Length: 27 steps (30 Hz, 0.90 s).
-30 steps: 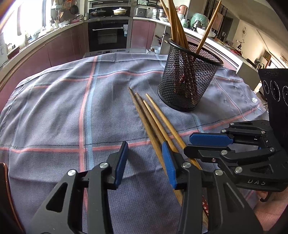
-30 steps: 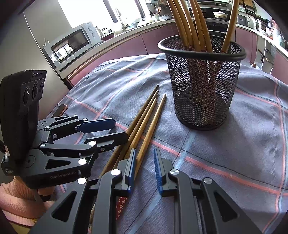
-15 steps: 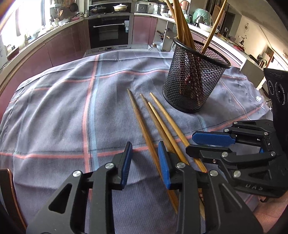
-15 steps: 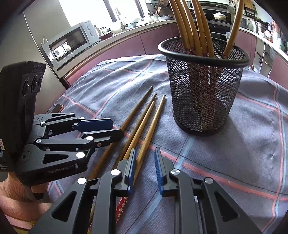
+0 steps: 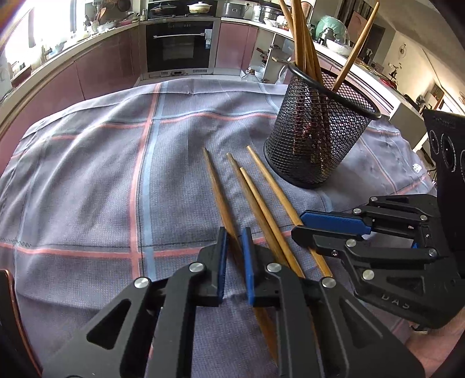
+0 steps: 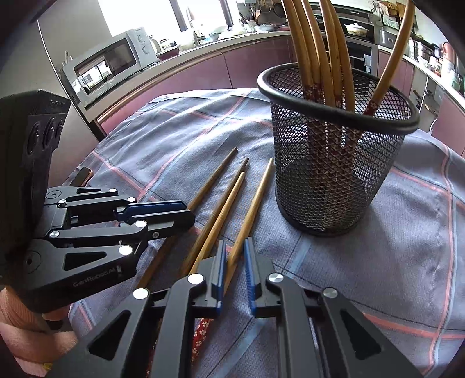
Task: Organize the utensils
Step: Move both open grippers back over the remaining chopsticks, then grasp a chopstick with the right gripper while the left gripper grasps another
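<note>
Nearby: mesh cup [image 5: 316, 139] beside chopsticks [image 5: 255, 197] | left gripper [image 5: 234, 241] clenched on leftmost chopstick | right gripper [image 6: 234, 256] closing around rightmost.

Beyond the tongs, a kitchen: curved run of mauve cabinets [image 5: 101, 72] under a pale countertop [image 6: 186, 56], with a built-in black oven [image 5: 178, 46] straight ahead. Left of the tongs, a silver microwave [image 6: 107, 65] beneath a bright, washed-out window [image 6: 139, 14]. Right of them, white walls [image 5: 418, 64].

We lose the tops of the brown bamboo chopsticks [image 6: 316, 55] standing in the black wire-mesh cup [image 6: 337, 174] past the upper edge; our left claw [image 5: 234, 250] hides one loose chopstick's decorated end.
</note>
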### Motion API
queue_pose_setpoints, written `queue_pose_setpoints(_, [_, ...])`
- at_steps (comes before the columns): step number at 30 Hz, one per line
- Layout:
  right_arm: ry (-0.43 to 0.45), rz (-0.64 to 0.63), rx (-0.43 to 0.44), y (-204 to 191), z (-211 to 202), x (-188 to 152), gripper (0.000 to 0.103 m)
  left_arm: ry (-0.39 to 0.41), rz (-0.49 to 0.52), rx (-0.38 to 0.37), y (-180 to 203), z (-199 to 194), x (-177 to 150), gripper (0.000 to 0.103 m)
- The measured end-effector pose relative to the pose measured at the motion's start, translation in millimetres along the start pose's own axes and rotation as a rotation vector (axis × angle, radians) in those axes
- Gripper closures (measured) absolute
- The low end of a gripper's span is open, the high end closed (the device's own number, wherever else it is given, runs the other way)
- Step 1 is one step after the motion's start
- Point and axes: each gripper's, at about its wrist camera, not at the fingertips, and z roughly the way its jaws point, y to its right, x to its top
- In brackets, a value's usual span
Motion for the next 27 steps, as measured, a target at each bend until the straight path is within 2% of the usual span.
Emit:
queue_pose_setpoints(5, [-0.008,0.008,0.001,0.7,-0.1,0.8,0.093,-0.016,-0.006,-0.01,-1.0,-0.9,-3.1,0.09])
queue_pose_setpoints(9, [-0.013,-0.009,-0.025,-2.6,3.6,6.4,0.092,-0.032,0.031,0.001,4.5,2.6,0.8,0.087])
queue_pose_setpoints(16, [-0.003,-0.016,-0.035,-2.9,6.8,8.8,0.096,-0.034,0.015,0.033,6.0,3.8,3.8,0.092])
queue_pose_setpoints(27, [0.053,0.03,0.071,5.0,-15.5,1.9,0.098,0.034,-0.068,-0.029,-4.7,-22.6,-3.8,0.096])
